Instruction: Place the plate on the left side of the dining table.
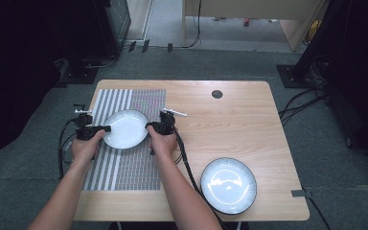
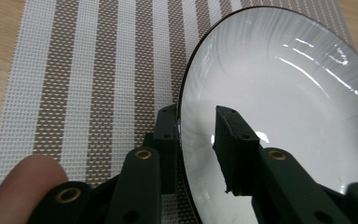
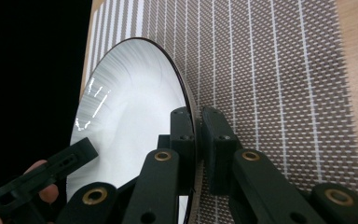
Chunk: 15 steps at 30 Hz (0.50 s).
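Note:
A white plate with a dark rim (image 1: 124, 129) sits over a striped placemat (image 1: 124, 167) at the table's left. My left gripper (image 1: 104, 128) straddles its left rim. In the left gripper view the plate (image 2: 284, 107) has one jaw outside the rim and one inside, with a gap of white surface between the inner jaw and the rim, so the left gripper (image 2: 196, 112) is open. My right gripper (image 1: 149, 127) holds the opposite edge. In the right gripper view the right gripper (image 3: 196, 113) is shut on the plate's (image 3: 130, 116) thin rim.
A second white plate (image 1: 228, 185) lies on the bare wood near the table's (image 1: 249, 124) front right edge. A small dark round disc (image 1: 217, 94) sits at the back. Cables trail from both grippers toward the person.

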{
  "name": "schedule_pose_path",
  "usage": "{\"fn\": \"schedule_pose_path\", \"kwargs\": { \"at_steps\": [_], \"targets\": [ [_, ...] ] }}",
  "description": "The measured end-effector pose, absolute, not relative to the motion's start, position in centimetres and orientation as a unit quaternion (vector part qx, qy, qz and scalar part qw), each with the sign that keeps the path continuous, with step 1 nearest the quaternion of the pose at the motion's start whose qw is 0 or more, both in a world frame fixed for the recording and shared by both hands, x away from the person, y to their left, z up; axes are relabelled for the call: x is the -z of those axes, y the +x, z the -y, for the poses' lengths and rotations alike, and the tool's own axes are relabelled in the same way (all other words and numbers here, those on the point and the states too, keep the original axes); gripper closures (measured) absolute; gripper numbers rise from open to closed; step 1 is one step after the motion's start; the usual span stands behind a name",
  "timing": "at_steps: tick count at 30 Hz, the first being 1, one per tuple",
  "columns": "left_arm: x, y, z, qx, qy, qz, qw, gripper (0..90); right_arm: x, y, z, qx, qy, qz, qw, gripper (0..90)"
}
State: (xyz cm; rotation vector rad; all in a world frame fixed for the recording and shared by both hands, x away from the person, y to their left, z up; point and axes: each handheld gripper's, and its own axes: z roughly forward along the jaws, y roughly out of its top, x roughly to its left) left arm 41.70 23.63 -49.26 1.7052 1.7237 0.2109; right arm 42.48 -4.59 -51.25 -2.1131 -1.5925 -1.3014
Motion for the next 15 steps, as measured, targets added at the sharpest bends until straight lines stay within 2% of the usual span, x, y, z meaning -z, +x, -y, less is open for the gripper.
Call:
{"fn": "schedule_pose_path", "kwargs": {
  "at_steps": [1,2,4,5,8,11,13,14,15],
  "targets": [
    [49.3,41.7,-23.6,-0.080,0.658,-0.662,0.349,69.0,51.3,42.5,4.6,0.437,-0.714,0.538,0.100,83.6],
    [49.3,41.6,-23.6,-0.080,0.660,-0.658,0.354,61.3,51.4,42.5,4.8,0.442,-0.712,0.535,0.106,80.5],
    [49.4,41.4,-23.4,-0.095,0.661,-0.651,0.362,52.7,51.2,42.4,4.8,0.450,-0.705,0.538,0.100,74.6],
    [49.4,41.3,-23.3,-0.104,0.661,-0.649,0.362,52.7,51.2,42.4,4.8,0.450,-0.705,0.538,0.100,74.6],
    [49.2,40.8,-23.5,-0.112,0.654,-0.650,0.369,47.6,50.5,42.0,4.9,0.464,-0.689,0.554,0.060,65.6],
    [48.9,40.5,-23.5,-0.117,0.657,-0.648,0.368,43.4,50.0,41.7,5.0,0.472,-0.676,0.565,0.039,60.3],
    [48.5,40.3,-23.4,-0.123,0.658,-0.645,0.368,42.2,49.8,41.6,5.0,0.472,-0.672,0.569,0.034,57.4],
    [48.1,40.1,-23.4,-0.118,0.663,-0.643,0.365,42.8,49.4,41.5,5.0,0.474,-0.664,0.577,0.031,50.2],
    [47.8,39.8,-23.5,-0.114,0.668,-0.640,0.363,41.3,49.1,41.3,5.1,0.476,-0.661,0.579,0.033,49.5]
  ]
}}
